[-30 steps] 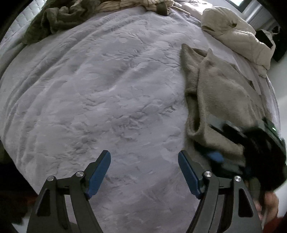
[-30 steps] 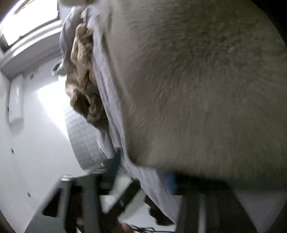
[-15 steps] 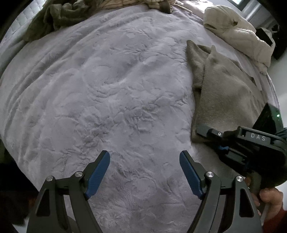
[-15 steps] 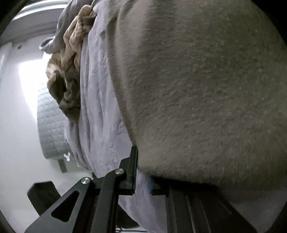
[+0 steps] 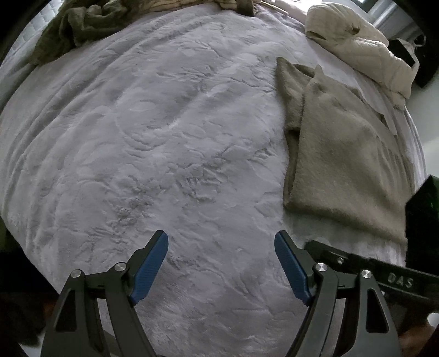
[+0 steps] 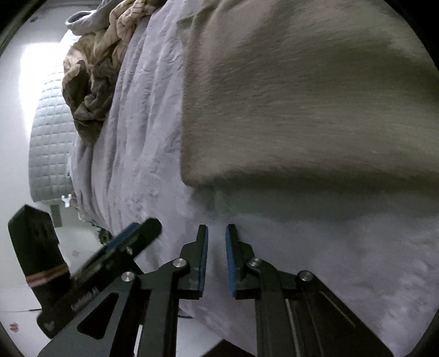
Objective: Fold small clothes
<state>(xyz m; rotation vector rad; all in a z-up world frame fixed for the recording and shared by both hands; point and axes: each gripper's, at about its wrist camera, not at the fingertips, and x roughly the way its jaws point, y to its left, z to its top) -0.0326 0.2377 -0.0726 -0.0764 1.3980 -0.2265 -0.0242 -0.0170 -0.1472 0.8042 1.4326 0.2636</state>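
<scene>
Now the left gripper hangs over the blanket with its jaws spread wide and nothing between the blue pads. Ahead of it and to its right lies the sweater, a beige fuzzy piece spread flat on the blanket, one sleeve folded along its near-left side. Its lower hem sits just beyond the left gripper's right finger, apart from it. Further ahead on the right a cream quilted jacket is heaped near the bed edge, and far ahead on the left an olive garment lies crumpled beside a striped cloth.

From the left wrist view, the right gripper shows only as a black arm marked DAS at the lower right, just beside the left gripper's right finger; its tips are hidden there. In its own view the right gripper has its jaws drawn nearly together, a narrow gap left between the pads, and no cloth is caught in them. It hovers just short of the sweater hem, with bare blanket under the tips. To its left, one finger of the left gripper appears blurred, close beside it. Beyond, a tan and brown heap rests at the far end of the bed.
</scene>
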